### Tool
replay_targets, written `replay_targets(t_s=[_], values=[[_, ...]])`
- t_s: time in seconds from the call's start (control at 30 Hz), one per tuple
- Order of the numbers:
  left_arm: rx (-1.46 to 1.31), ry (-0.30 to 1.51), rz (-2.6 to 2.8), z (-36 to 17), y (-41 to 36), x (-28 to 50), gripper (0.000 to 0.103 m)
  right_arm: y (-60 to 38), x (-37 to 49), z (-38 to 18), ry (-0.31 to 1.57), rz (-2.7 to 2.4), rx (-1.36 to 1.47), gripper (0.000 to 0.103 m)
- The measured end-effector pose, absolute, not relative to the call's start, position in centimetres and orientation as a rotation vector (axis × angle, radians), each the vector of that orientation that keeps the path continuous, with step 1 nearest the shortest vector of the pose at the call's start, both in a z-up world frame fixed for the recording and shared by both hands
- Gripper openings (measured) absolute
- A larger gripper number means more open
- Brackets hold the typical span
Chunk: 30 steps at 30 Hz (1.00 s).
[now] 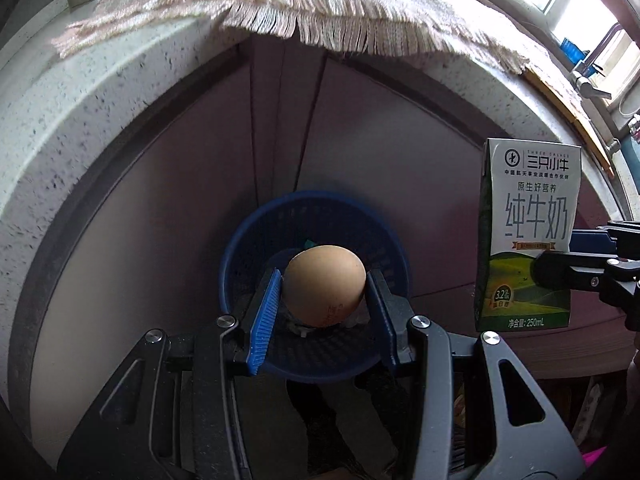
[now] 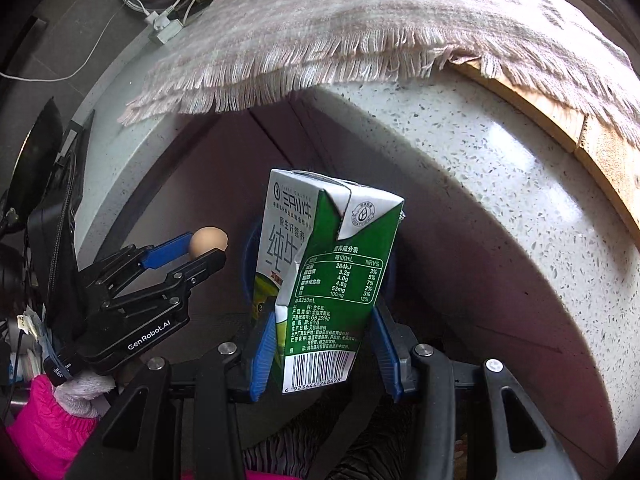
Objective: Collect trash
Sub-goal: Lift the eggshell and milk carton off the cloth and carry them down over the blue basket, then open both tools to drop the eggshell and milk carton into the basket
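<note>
We hold a brown egg [image 1: 325, 286] clamped between the blue fingers [image 1: 264, 320] of our left gripper [image 1: 322, 312], directly above the blue mesh basket [image 1: 240, 248] on the floor. Our right gripper [image 2: 324, 344] grips a green and white milk carton [image 2: 332, 264], upright and slightly tilted, just to the right of the basket and higher. Something small and teal seems to lie inside the basket, though the egg hides most of it. Beyond the basket, a fringed cloth [image 1: 304, 4] hangs over the speckled surface [image 1: 100, 92].
</note>
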<state>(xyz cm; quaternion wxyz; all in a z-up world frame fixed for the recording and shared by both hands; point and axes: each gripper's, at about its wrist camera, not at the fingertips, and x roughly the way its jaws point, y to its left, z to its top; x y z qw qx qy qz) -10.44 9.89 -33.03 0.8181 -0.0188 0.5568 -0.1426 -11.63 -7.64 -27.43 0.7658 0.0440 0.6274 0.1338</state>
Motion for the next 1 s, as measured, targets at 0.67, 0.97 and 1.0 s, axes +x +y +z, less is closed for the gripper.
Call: replay_targets(t_s=[0.67, 0.97, 1.0], values=[[-0.027, 1.232, -0.238, -37.8, 10.4, -8.8, 0.044, -4.7, -10.9, -31.9, 1.389, 0.299, -0.016, 0.046], [-0.029, 1.218, -0.236, -37.5, 10.7, -7.8, 0.044, -4.3, -10.9, -31.9, 1.385, 0.295, -0.037, 0.046], [-0.028, 1.216, -0.238, -37.5, 10.7, -7.8, 0.044, -4.2, -10.9, -31.9, 1.384, 0.296, -0.036, 0.046]])
